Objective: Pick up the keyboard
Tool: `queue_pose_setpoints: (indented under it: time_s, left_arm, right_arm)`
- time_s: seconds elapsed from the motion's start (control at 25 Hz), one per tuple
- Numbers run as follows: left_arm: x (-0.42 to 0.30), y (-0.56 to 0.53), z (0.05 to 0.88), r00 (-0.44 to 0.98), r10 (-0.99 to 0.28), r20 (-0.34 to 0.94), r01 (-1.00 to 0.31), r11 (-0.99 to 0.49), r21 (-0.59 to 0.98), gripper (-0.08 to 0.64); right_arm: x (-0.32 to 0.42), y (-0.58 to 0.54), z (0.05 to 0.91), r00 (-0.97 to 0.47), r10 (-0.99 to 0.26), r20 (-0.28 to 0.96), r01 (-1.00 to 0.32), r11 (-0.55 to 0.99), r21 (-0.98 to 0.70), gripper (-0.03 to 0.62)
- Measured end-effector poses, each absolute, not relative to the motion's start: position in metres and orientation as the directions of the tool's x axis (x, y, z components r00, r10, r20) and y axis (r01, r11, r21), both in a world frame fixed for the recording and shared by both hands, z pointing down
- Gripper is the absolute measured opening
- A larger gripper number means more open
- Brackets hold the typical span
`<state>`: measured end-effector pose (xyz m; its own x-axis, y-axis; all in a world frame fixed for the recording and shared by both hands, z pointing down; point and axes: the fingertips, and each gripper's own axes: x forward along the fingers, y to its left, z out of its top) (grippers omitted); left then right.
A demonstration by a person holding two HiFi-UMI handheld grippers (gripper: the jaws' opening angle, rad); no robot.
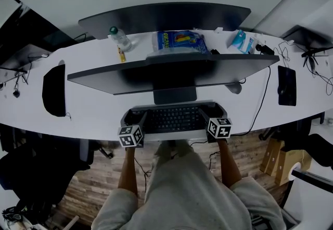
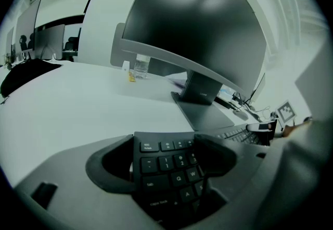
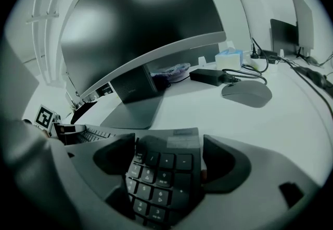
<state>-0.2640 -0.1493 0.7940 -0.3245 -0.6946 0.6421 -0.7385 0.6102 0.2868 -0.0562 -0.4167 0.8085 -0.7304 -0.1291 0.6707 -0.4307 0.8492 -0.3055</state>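
The black flat keyboard (image 1: 174,118) is laid on the white curved bench (image 1: 88,112), just in front of the grey foot (image 1: 175,95) of the wide dark monitor (image 1: 171,70). The left gripper (image 2: 164,157) is set at the keyboard's left end. Its jaws are seen apart, the escape key (image 2: 149,146) is between them, and a thin gap is left beside the outer jaw. The right gripper (image 3: 169,158) is set at the right end, with its jaws spread wide round the number pad (image 3: 164,171) and not pressed on it. A grey mouse (image 3: 247,92) is seen further right on the bench.
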Motion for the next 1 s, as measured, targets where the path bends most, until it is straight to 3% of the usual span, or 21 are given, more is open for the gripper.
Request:
queue_pose_setpoints:
  time_s: [0.08, 1.0]
  left_arm:
    - [-0.2641, -0.1493, 0.7940, -0.323, -0.695, 0.642, -0.739, 0.609, 0.287, 0.339]
    - [-0.2581, -0.1496, 0.7854, -0.313, -0.697, 0.645, -0.743, 0.603, 0.290, 0.339]
  right_arm:
    - [-0.0576, -0.4155, 0.8075, -0.733, -0.120, 0.670, -0.428, 0.847, -0.317, 0.381]
    - [-0.0491, -0.4132, 0.8018, -0.705, -0.131, 0.697, -0.457, 0.835, -0.305, 0.379]
